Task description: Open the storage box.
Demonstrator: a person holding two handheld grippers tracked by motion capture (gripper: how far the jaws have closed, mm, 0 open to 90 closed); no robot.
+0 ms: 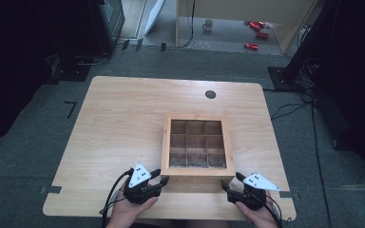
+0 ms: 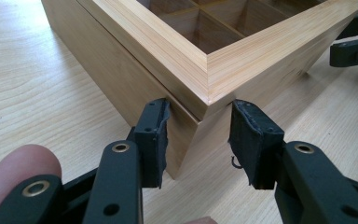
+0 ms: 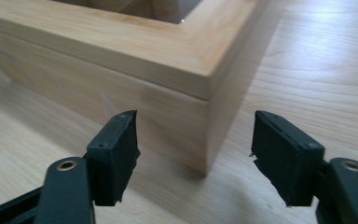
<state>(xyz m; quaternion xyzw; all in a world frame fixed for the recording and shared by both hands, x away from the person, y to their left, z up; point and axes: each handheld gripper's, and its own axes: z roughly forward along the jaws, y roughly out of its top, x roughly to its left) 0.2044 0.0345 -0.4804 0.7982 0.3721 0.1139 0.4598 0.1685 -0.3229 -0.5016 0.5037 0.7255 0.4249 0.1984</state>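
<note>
Left gripper [image 2: 198, 140] — jaws apart, set astride the near left corner of the wooden box [image 2: 205, 60]. The corner edge sits between the two pads; the left pad looks to be against the box's side wall at the lid seam, the right pad stands just off the front wall. Whether the left pad truly presses I cannot tell. A fingertip shows at the lower left, beside the jaw arm.

Right gripper [image 3: 193, 154] — jaws well apart, spanning the box's other near corner. The corner edge stands between the pads but touches neither; bare table [image 3: 317, 56] shows past the right pad.

From the high view: both grippers, left [image 1: 159, 176] and right [image 1: 232, 183], sit at the near side of the box [image 1: 197, 176], one at each front corner, held in hands that come in from the bottom edge. The box has a square framed lid with a grid of nine compartments visible through it, and rests on the table [image 1: 123, 118] — lid down.
</note>
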